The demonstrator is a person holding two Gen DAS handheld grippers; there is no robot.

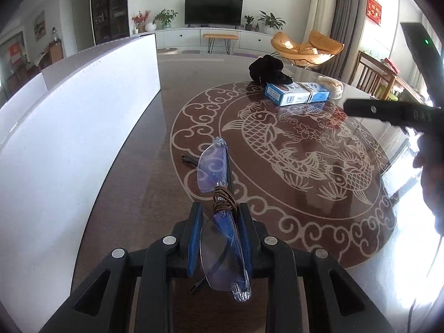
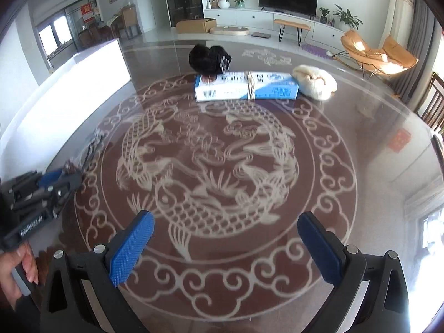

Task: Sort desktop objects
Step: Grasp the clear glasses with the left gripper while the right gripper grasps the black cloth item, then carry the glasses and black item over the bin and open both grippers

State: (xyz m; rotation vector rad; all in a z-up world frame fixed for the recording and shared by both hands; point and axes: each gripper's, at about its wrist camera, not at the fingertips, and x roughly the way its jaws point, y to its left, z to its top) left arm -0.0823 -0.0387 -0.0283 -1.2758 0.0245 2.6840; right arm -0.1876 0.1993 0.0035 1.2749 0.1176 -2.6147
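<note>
The round glass-topped bench [image 2: 374, 166], patterned with a pale fish motif on brown, is shown with sorting judged to be at an early or middle stage. A large white open box [image 1: 83, 127] is seen at the bench's left edge; its contents cannot be told. Three items are left grouped at the far side: a blue-and-white rectangular carton [image 2: 247, 86] bound with a cord, a black fluffy bundle [image 2: 208, 58] touching it behind, and a cream knitted bundle [image 2: 315, 82] just beside its right end. A pair of clear-lensed rimless spectacles [image 1: 213, 166], wrapped at the bridge with brown cord, is gripped by one lens in the clenched left gripper [image 1: 220, 236], above the bench and near the white box. The right gripper [image 2: 226, 238] is held released and nothing is carried; the carton lies well ahead of it.
</note>
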